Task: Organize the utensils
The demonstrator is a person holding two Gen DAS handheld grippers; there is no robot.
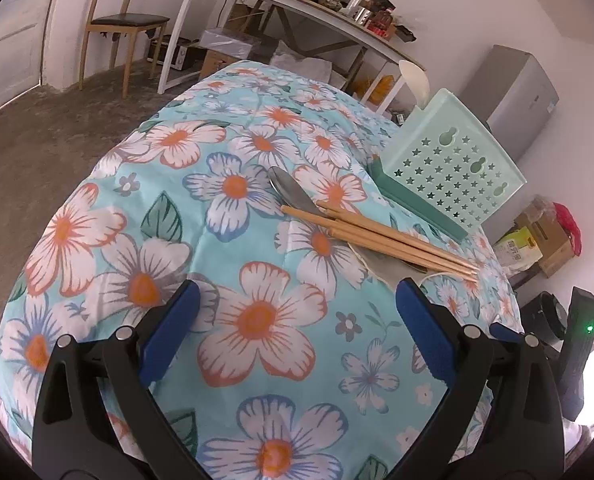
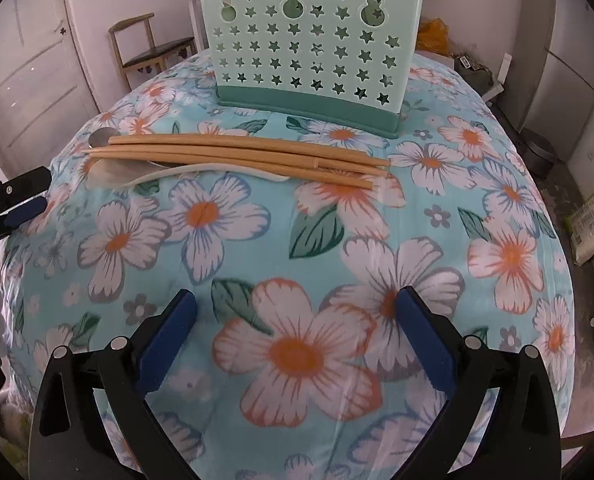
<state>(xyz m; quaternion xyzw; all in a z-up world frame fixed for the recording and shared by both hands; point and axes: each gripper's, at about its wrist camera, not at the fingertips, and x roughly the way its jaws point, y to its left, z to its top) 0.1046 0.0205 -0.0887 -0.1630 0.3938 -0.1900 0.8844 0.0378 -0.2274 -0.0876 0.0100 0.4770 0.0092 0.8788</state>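
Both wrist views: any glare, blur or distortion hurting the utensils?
Left wrist view: strong fisheye bulge on the tablecloth, chopsticks and metal spoon sharp, blown-out light at lower right edge. Right wrist view: same bulge, chopsticks bowed by the lens, holder crisp, soft even light, no hard shadows, dark vignette corners.

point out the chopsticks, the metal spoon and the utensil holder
chopsticks (image 2: pixel 233 152), right wrist view, middle of the bundle
metal spoon (image 1: pixel 285 188), left wrist view, on the bowl
utensil holder (image 2: pixel 305 40), right wrist view, star-perforated front wall
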